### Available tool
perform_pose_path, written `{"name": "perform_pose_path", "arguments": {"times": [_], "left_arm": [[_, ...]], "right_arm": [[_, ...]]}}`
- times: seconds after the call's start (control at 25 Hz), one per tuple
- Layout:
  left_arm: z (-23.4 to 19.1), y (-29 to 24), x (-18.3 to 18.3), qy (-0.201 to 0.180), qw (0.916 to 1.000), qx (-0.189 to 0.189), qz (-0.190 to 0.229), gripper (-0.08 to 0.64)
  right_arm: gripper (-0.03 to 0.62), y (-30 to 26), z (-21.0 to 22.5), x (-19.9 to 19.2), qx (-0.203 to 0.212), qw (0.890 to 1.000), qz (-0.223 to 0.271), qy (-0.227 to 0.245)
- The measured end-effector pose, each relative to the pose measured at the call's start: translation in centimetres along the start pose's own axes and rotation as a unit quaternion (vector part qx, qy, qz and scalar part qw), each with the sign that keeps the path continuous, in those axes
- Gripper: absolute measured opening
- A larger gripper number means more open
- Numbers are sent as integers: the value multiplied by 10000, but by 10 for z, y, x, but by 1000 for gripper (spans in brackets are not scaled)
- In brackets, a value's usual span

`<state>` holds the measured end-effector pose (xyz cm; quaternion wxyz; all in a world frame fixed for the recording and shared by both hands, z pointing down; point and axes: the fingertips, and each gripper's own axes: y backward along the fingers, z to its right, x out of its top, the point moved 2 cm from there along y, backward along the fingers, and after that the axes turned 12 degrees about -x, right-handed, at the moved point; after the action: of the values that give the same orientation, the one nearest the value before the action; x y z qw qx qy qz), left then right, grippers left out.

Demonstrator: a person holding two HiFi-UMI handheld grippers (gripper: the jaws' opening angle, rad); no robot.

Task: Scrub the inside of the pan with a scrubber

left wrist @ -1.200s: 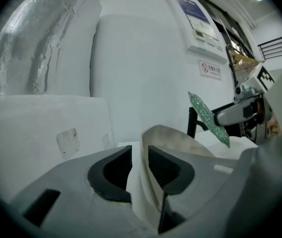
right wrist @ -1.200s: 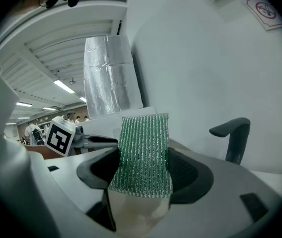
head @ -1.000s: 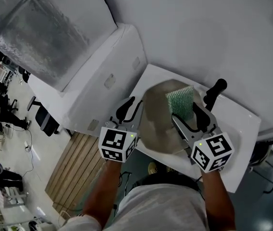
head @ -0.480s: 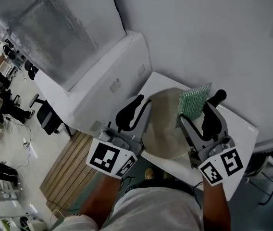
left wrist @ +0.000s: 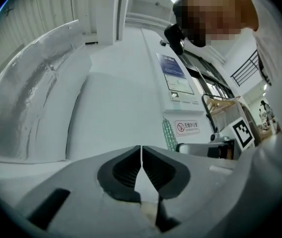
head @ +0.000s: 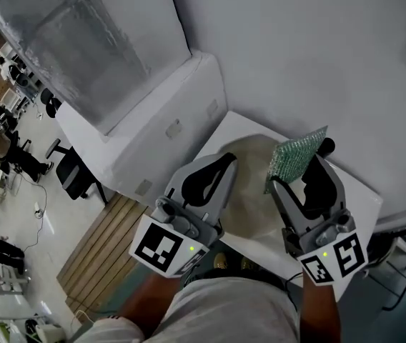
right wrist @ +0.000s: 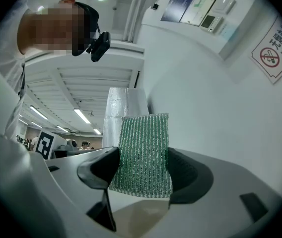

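The beige pan (head: 249, 191) lies on a white table (head: 360, 191), the black tip of its handle (head: 326, 147) showing at the far right. My right gripper (head: 297, 168) hangs above the pan, shut on a green mesh scrubber (head: 297, 154). In the right gripper view that scrubber (right wrist: 143, 155) stands upright, pinched between the two pads, the right gripper (right wrist: 143, 175) aimed at a white wall. My left gripper (head: 223, 163) hovers over the pan's left side; its jaws have just been closing and now meet with nothing between them. The left gripper (left wrist: 141, 162) points at bare wall.
A white cabinet (head: 167, 113) with a foil-wrapped duct (head: 81, 34) above it stands left of the table. Wooden slats (head: 106, 241) and an office chair (head: 71, 174) are on the floor at the left. A no-smoking sign (left wrist: 187, 128) and a control panel (left wrist: 173, 81) hang on the wall.
Both grippers have risen from the pan toward the camera and tipped upward. The left jaws went from open to shut, empty. The scrubber stays in the right gripper.
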<state>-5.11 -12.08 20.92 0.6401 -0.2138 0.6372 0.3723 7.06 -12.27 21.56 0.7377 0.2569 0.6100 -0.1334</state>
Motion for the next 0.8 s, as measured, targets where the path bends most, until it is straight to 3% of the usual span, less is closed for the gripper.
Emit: {"name": "perform_pose_path", "arguments": {"times": [0.8], "left_arm": [[2,5,6,49,9998,-149,102,17]], "right_arm": [[304,1,-13,-1,8,9998,26,218]]}}
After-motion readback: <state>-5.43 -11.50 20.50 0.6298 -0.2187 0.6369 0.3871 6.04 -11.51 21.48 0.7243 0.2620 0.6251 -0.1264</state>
